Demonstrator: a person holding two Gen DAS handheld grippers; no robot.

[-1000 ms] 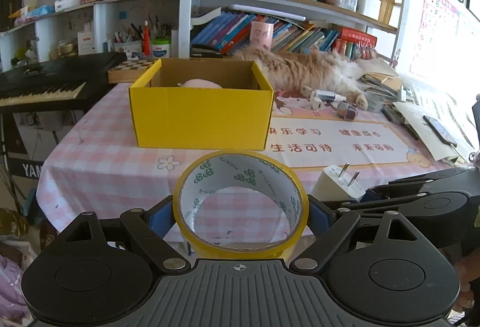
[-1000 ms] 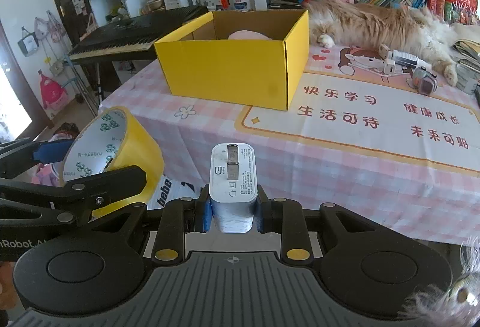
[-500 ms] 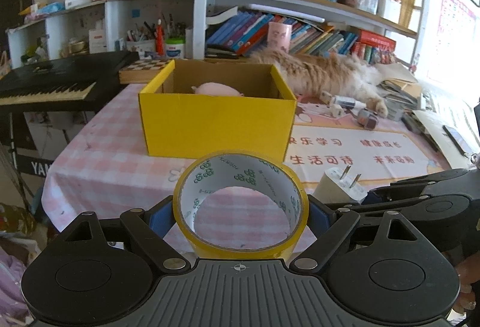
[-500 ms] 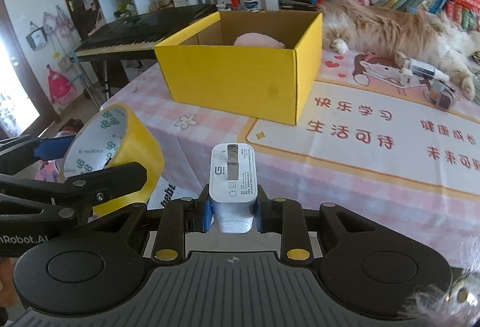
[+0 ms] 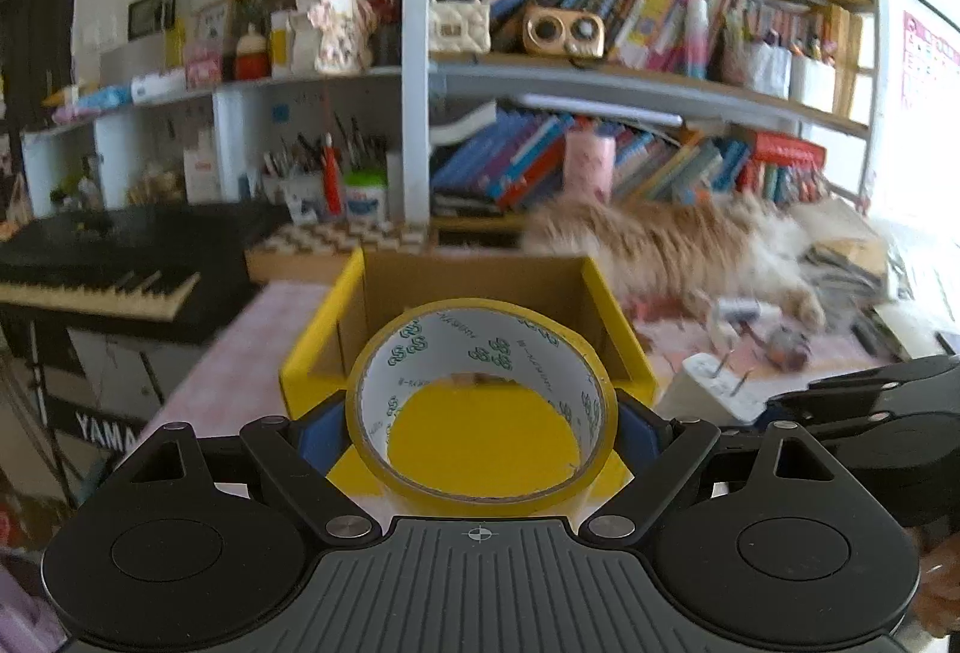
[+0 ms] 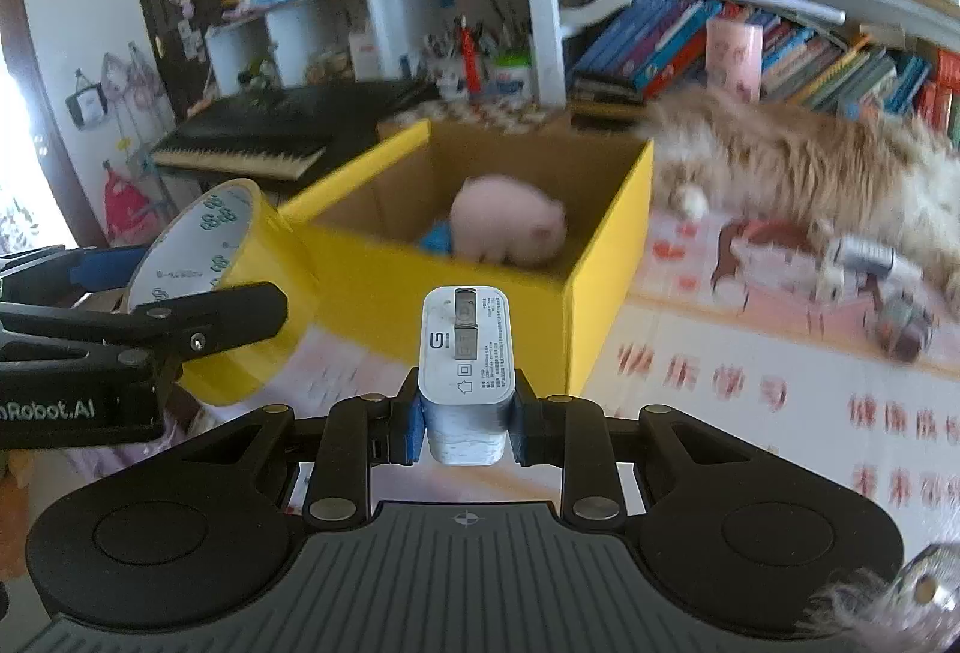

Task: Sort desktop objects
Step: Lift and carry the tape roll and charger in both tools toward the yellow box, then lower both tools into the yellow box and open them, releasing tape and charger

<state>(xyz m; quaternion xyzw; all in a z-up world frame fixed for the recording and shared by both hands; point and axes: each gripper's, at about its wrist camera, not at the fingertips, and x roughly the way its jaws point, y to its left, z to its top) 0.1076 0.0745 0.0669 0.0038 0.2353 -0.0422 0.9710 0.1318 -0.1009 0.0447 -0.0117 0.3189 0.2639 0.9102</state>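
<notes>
A pink checked table (image 6: 750,353) fills the scene, with a long-haired cat (image 6: 810,167) stretched along its far right side. At the table's near left stands the open yellow box (image 6: 606,257), already holding a soft pink toy (image 6: 510,227); both held items look bound for it.

The left gripper (image 5: 480,425) is clamped on the tape roll (image 5: 480,329), its pads pressing the outer band from left and right, with the roll just short of the box's near wall. The roll is a stiff, light ring with a slick outer face, so a hold across its width as here seems right, and it would probably take a short drop unharmed.

The right gripper (image 6: 465,413) is closed on the white charger (image 6: 465,347), pinched at its lower sides, its prongs pointing toward the box. The charger is a hard, smooth, fairly dense block; its flat sides give the surest purchase.
</notes>
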